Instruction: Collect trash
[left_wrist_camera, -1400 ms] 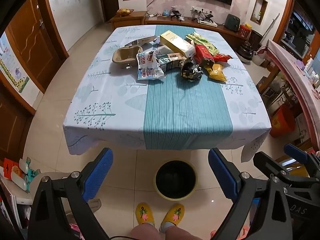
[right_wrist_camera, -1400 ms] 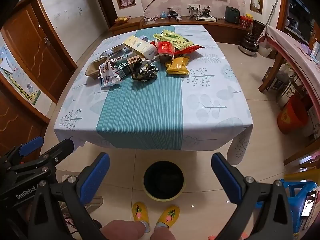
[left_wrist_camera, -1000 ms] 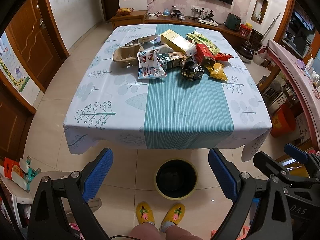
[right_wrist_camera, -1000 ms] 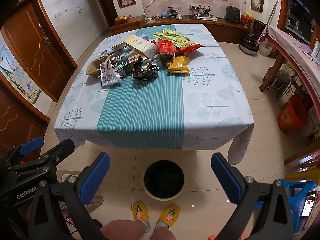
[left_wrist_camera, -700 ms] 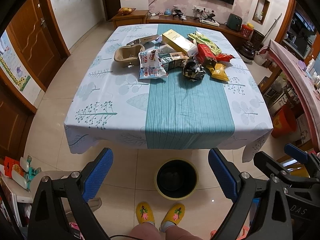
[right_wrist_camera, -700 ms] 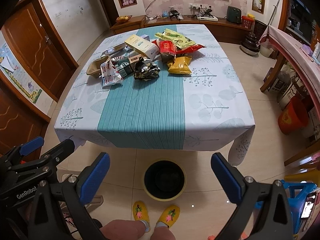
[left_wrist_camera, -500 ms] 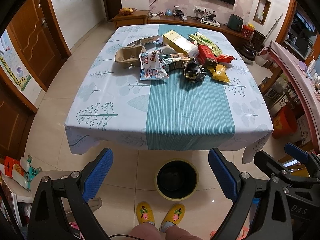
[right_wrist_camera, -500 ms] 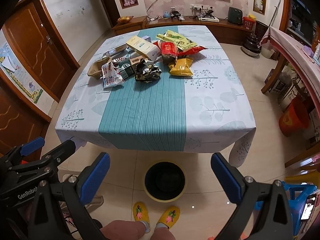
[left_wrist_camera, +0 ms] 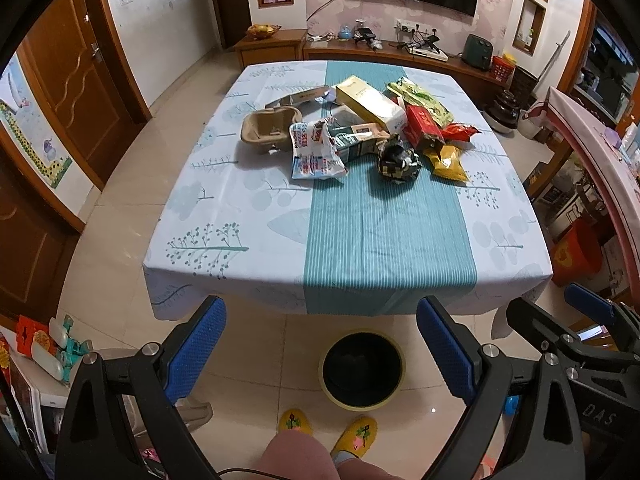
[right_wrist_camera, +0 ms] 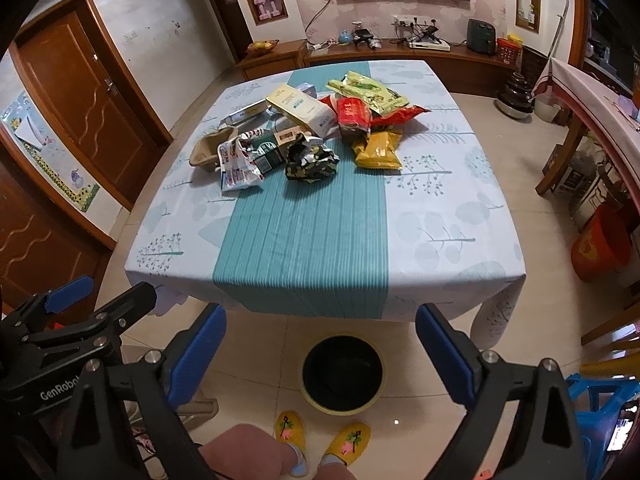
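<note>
Blue-padded left gripper [left_wrist_camera: 320, 348] & right gripper [right_wrist_camera: 320, 344] both spread wide, holding nothing, hanging above the black bin [left_wrist_camera: 362, 368] on the floor by the table's [left_wrist_camera: 224, 216] near edge. Trash pile [left_wrist_camera: 360, 136] sits at the far end of the table, well apart from both. Left view alone shows toys [left_wrist_camera: 60, 344] on a low shelf; right view alone shows a blue stool [right_wrist_camera: 600, 396].

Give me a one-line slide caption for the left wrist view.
Open left gripper above the black bin, facing a trash pile on the far half of the table.
</note>
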A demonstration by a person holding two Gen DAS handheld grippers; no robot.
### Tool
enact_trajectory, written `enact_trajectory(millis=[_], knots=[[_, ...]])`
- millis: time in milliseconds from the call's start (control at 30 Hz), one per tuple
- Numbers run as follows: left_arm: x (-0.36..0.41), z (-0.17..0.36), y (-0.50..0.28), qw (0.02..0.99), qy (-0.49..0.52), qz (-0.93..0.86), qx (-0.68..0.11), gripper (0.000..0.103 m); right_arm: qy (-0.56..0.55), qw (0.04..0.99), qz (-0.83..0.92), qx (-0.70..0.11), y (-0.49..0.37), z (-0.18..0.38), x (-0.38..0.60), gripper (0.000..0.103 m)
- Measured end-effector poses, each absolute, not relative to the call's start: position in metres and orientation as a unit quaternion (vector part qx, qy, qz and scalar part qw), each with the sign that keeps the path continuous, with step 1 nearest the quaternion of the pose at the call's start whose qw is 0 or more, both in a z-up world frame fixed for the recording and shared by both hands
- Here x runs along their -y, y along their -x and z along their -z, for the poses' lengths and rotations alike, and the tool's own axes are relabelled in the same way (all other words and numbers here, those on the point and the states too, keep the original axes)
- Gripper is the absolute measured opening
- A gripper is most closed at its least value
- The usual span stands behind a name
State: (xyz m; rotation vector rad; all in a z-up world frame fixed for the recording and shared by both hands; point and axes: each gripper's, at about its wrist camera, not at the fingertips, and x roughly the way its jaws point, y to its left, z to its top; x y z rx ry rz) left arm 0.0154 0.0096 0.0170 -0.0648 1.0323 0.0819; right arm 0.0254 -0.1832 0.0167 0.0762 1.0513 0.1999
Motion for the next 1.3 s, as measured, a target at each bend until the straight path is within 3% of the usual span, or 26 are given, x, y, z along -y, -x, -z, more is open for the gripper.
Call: enact_trajectory(millis=[267,633,967,1300], knots=[[-0.027,-0.015,-0.051,0.863,0.045,-0.032,-0.502,0.095,-0.043,0.862,-0.095,-0.496,-0.052,-0.017,0.173,0.091],[-0.074,-0.001,-0.167,0.849,0.052,-0.006,-0.526,0.095,-0.071,0.848,-0.07,-0.52,-0.135,-0.002,0.151,0.071],[-0.097,0.051,-0.265,0.8,0.121,0.02,-0.588,0.095,-0.072,0.838,-0.045,-0.538,-0.221,0.029,0.133,0.07],[-0.104,0.104,-0.298,0.757,0.154,0.026,-0.635,0.095,-0.046,0.834,-0.038,-0.548,-0.262,0.056,0.122,0.07]])
